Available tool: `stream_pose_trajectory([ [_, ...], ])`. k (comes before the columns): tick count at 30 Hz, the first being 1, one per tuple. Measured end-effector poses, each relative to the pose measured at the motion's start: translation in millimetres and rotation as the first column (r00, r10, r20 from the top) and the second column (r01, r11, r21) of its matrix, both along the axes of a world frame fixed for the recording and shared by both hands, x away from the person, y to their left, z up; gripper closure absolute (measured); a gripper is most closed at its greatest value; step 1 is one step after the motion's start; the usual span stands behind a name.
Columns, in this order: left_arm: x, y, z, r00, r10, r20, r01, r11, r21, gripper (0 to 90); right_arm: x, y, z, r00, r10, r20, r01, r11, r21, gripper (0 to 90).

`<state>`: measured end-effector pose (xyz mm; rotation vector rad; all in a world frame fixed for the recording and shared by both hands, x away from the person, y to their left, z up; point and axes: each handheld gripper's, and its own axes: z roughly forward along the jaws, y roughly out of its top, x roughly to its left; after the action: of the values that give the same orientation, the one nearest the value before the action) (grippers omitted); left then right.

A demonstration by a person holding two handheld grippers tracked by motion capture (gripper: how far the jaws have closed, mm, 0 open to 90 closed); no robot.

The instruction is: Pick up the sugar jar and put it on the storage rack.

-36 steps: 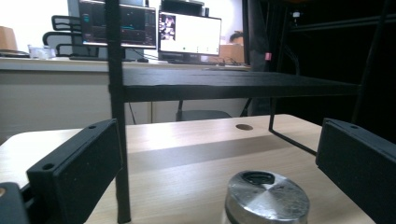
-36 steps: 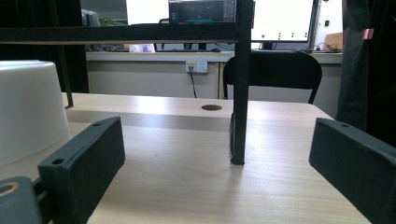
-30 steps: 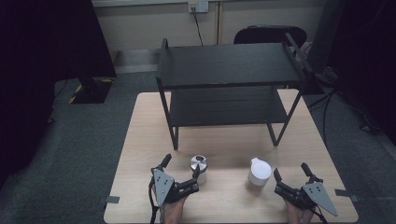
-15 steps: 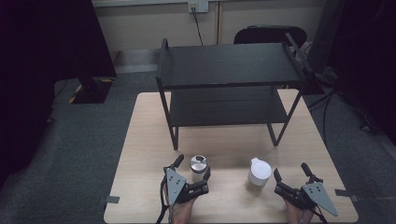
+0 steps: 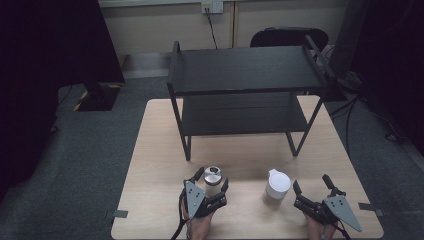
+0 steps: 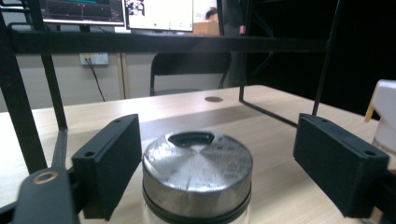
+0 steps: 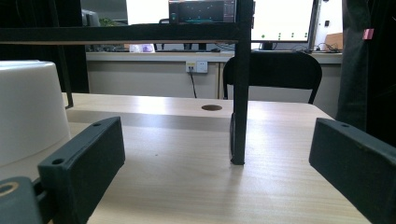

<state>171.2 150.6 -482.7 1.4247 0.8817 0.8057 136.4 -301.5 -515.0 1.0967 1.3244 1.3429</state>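
1. The left gripper is closing in on the metal-lidded jar, which is standing upright on the tabletop near the person's edge, well in front of the black two-tier shelf.
2. In the left gripper view the jar is sitting between the jaws, which are standing wide apart with a gap showing on each side of the lid; nothing is being gripped yet.
3. By my judgement the step in hand is the approach for a grasp: the jaws are straddling the jar but are not touching it.
4. The next move is likely calling for the jaws to squeeze in evenly on the glass below the lid, keeping the jar centred so that it is not being pushed over or sliding off one pad.
5. The left hand is coming in from the bottom edge, holding its gripper low and nearly level, pointing forward towards the shelf.
6. The right gripper is resting low just to the right of the white lidded container, not touching it, with its jaws apart and empty.
7. In the right gripper view the white container is sitting off to the left, outside the jaws, and a shelf leg is standing ahead.
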Motion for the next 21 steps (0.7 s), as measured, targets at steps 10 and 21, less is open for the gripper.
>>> stream_pose_trajectory([
  [10, 6.3, -3.5, -6.3, 0.9991, 0.03, -0.03, -0.029, 0.9995, 0.01, 26.5, -0.4, -0.2, 0.0, 1.0, 0.001, 0.0, -0.001, 1.0, -0.001, 2.4],
  [21, 9.6, -2.2, -8.2, 0.999, 0.024, -0.039, -0.024, 0.9997, 0.008, 34.9, -0.4, -0.2, 0.0, 1.0, 0.0, 0.0, 0.0, 1.0, -0.001, 2.4],
])
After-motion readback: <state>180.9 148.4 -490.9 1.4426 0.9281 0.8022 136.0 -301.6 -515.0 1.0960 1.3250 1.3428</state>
